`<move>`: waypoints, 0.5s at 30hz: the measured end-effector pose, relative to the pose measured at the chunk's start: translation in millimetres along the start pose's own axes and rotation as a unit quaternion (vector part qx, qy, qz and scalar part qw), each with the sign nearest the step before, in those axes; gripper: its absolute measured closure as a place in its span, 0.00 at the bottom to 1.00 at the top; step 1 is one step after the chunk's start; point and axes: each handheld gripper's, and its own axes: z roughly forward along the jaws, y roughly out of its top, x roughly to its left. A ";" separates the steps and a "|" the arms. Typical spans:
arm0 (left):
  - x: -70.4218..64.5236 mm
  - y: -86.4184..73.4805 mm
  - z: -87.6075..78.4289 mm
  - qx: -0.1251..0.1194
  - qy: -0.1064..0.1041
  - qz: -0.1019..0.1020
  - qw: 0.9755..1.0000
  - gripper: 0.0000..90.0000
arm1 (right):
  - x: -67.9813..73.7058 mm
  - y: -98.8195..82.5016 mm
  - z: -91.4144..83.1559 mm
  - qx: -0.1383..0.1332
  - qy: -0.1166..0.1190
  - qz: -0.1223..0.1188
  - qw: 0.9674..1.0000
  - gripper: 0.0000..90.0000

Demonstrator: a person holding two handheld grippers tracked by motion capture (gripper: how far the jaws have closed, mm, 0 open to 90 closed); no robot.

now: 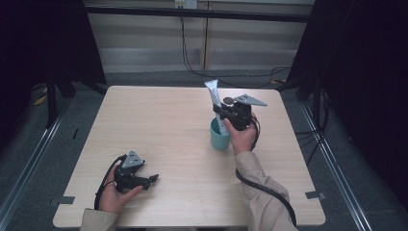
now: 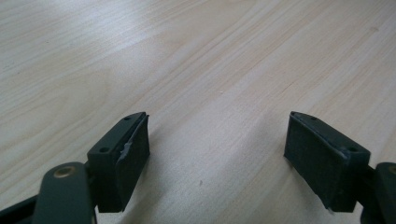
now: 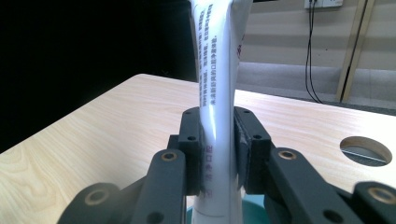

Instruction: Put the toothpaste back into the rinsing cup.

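Note:
A white toothpaste tube (image 1: 213,98) stands upright with its lower end inside a teal cup (image 1: 219,135) right of the table's middle. My right gripper (image 1: 222,113) is shut on the tube just above the cup's rim. In the right gripper view the tube (image 3: 218,88) rises between the two black pads (image 3: 247,140), and a sliver of the cup (image 3: 254,201) shows below. My left gripper (image 1: 153,179) rests near the table's front left, open, with nothing between its jaws. In the left gripper view, its fingertips (image 2: 133,144) hover over bare wood.
The light wooden table (image 1: 159,125) has a round cable hole (image 3: 366,150) near its far edge. Black cables (image 1: 192,57) hang behind the table. Dark curtains flank both sides.

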 end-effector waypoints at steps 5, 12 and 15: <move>0.0 0.0 0.0 0.000 0.000 0.000 1.000 0.24 | -1.0 -3.3 -2.2 -0.003 0.001 0.004 1.000 0.83; -0.1 0.0 0.0 0.000 0.001 0.000 1.000 0.24 | -1.2 -6.5 -6.8 0.009 -0.001 -0.001 1.000 0.83; -0.1 0.0 0.0 0.000 0.001 0.000 1.000 0.24 | -1.2 -10.3 -8.0 0.023 -0.002 -0.011 1.000 0.84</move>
